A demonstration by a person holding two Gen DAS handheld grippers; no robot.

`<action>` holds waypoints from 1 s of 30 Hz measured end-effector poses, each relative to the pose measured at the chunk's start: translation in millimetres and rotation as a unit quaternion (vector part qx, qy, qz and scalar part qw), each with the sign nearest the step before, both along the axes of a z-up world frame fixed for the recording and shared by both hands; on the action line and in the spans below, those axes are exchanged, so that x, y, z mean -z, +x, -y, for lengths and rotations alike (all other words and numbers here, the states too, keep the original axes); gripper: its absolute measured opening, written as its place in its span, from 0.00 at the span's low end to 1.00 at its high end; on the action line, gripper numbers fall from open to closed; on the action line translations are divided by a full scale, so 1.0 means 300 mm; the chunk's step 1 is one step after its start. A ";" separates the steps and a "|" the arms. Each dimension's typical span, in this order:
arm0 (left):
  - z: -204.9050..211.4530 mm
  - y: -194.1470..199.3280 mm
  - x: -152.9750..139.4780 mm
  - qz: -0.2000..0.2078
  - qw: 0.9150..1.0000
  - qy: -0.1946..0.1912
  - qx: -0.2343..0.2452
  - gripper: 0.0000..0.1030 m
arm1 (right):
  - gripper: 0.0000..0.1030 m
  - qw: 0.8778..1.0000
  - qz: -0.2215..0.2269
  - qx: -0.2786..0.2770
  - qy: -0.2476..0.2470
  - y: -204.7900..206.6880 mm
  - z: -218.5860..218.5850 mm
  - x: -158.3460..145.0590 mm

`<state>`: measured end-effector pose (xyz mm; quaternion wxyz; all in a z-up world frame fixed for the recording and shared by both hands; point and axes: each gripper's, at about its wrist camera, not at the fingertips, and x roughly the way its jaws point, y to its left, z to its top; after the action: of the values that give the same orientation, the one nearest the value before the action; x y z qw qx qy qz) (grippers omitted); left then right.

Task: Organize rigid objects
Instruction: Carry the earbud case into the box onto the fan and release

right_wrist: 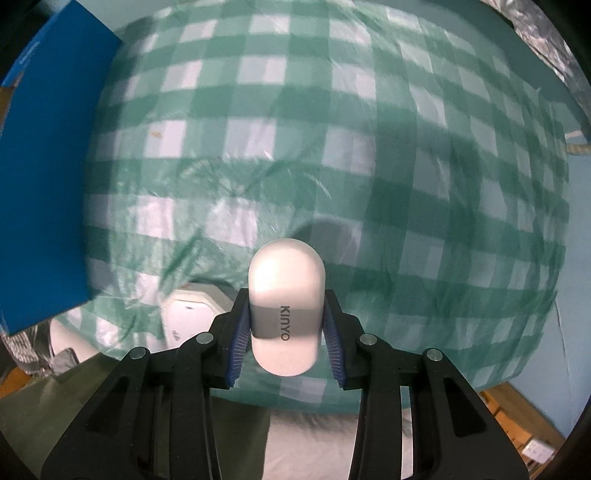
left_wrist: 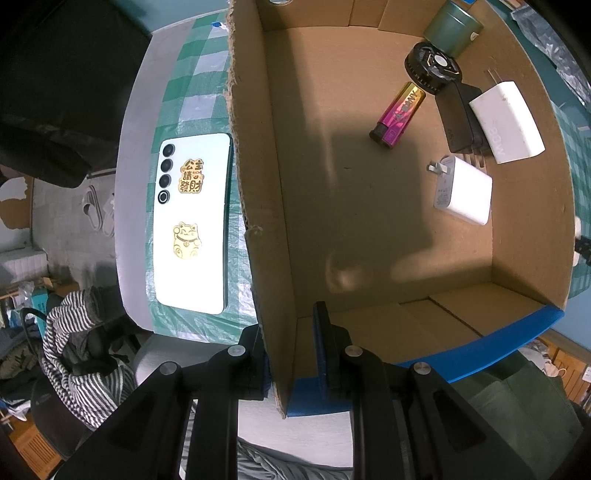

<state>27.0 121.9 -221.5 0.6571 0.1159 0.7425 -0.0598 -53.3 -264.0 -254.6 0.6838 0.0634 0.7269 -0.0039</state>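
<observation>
- Beside the bench's left edge: left gripper [left_wrist: 290,354] pointing down, fingers [left_wrist: 327,350] clenched on the near wall of the cardboard box [left_wrist: 258,184], one finger inside, one outside.
- Inside the box, toward its far right part: dark green tin [left_wrist: 452,26] in the corner, black round gadget [left_wrist: 432,70] next to it, pink-and-gold lighter [left_wrist: 399,112] lying tilted, black adapter [left_wrist: 460,118] partly under a white charger [left_wrist: 508,122], second white charger [left_wrist: 463,188] just beside them with prongs facing left.
- Rest of the box floor bare, crossed by shadows.
- Outside the box, just beside its left wall: white phone [left_wrist: 194,221] lying back-up on the green checked cloth [left_wrist: 192,74], two gold stickers on it.
- Over the checked cloth, in the right wrist view: right gripper [right_wrist: 286,334] pointing down, grasping a white rounded case [right_wrist: 286,295] marked KINYO, blue pads pressed to both its sides.
- Case lifted clear of the cloth, its shadow below it.
- Blue outer side of the box [right_wrist: 40,177] at left of that view.
- White object [right_wrist: 192,314] near the cloth's lower left, partly hidden; cannot tell what.
</observation>
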 end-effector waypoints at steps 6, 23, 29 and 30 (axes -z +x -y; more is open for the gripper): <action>-0.003 0.002 0.001 0.000 1.000 -0.002 -0.004 0.17 | 0.35 0.999 0.020 -0.033 0.010 0.086 -0.083 -0.101; -0.019 0.001 0.000 -0.001 1.000 -0.005 -0.009 0.17 | 0.35 0.982 0.087 -0.163 0.031 0.393 -0.304 -0.359; -0.031 0.004 0.006 -0.004 1.000 -0.006 -0.011 0.17 | 0.35 0.971 0.103 -0.211 0.034 0.489 -0.447 -0.386; -0.032 0.004 0.007 -0.004 1.000 -0.006 -0.011 0.17 | 0.35 0.970 0.104 -0.218 0.032 0.501 -0.465 -0.385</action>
<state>28.2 131.6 -223.7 0.6552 0.1036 0.7461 -0.0579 96.9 -124.5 -139.2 0.7377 -0.0744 0.6478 0.1751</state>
